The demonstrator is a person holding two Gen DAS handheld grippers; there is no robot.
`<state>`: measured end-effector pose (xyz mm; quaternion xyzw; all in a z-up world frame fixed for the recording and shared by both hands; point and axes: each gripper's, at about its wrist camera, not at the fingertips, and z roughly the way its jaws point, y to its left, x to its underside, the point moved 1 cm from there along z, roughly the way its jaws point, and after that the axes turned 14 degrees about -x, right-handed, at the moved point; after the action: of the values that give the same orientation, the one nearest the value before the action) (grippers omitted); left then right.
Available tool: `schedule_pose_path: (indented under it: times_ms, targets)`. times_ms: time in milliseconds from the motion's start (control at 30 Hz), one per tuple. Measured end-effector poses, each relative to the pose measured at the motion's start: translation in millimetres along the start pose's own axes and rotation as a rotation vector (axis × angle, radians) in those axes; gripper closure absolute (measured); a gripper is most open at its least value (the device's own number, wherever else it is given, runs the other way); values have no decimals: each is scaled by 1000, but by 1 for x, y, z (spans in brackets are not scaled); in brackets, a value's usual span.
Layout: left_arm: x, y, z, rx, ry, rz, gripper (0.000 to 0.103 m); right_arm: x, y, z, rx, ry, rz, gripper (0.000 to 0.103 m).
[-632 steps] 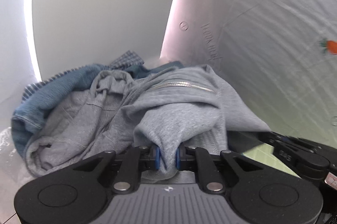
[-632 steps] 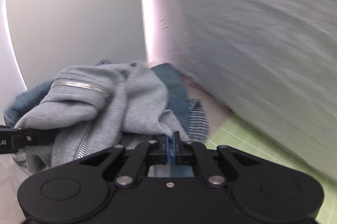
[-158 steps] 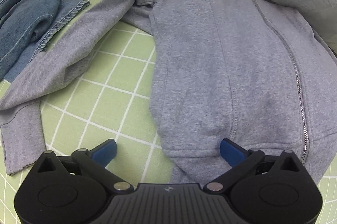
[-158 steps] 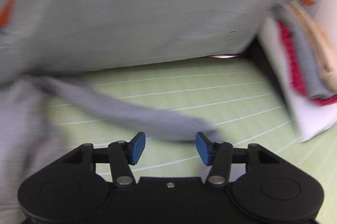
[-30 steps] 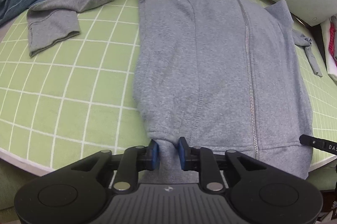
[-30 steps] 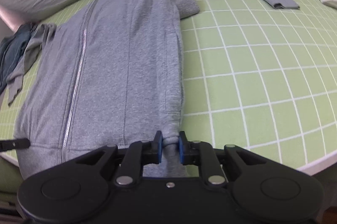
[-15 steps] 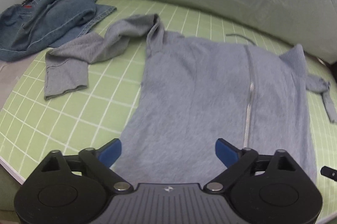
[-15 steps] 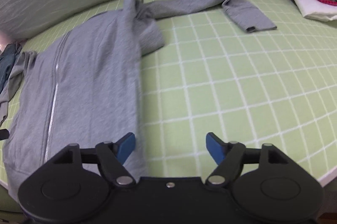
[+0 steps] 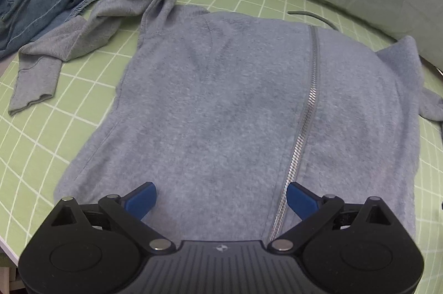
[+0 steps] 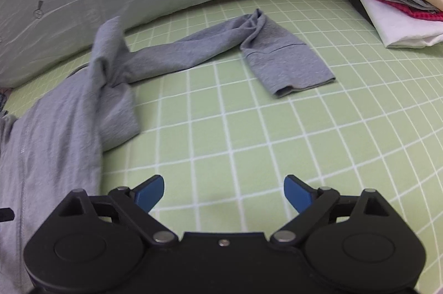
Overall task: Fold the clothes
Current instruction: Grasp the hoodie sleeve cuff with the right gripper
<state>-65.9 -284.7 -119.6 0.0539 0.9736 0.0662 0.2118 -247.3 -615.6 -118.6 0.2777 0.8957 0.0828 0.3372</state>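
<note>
2 grippers released: left gripper (image 9: 220, 197) over grey hoodie (image 9: 235, 105), right gripper (image 10: 224, 193) jaws opening above bed (image 10: 304, 128); hem contact unclear.

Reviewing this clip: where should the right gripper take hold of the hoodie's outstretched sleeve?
Judging by its pose, at the cuff of the sleeve, from the open near side. It lies flat and free on the sheet, its end facing the opening right gripper.
</note>
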Motion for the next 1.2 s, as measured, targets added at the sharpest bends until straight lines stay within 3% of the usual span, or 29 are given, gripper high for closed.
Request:
schedule_pose_path:
  times_ms: [233, 467, 500, 567, 600, 633, 733, 800, 900, 1000, 1167, 1200]
  targets:
    - [-25, -22, 19, -58, 6, -3, 0, -39, -31, 26, 113, -115, -91, 14]
    - [-30, -32, 19, -86, -6, 18, 0, -68, -47, 57, 87, -72, -147, 36]
    - [-28, -32, 19, -84, -12, 17, 0, -69, -47, 58, 81, -70, -166, 41]
    - [-28, -33, 19, -88, -20, 10, 0, -69, -48, 57, 93, -77, -208, 64]
    - [-28, -33, 18, -89, -18, 8, 0, -70, -50, 56, 101, -81, -220, 85]
    - [-29, -33, 18, -90, -15, 8, 0, -71, -54, 54, 116, -84, -215, 97]
    - [-31, -32, 19, -86, -7, 16, 0, -77, -80, 42, 190, -111, -174, 97]
    - [-31, -32, 19, -85, -4, 17, 0, -82, -106, 32, 310, -134, -165, 97]
    - [-31, -32, 19, -85, -3, 15, 0, -92, -160, 5, 491, -187, -49, 98]
    - [-30, -32, 19, -85, -5, 15, 0, -95, -196, -15, 628, -197, -7, 97]
    - [-30, -32, 18, -85, -9, 12, 0, -82, -219, -28, 644, -187, 75, 95]
    - [-30, -32, 18, -86, -9, 12, 0, -77, -218, -26, 668, -177, 92, 90]
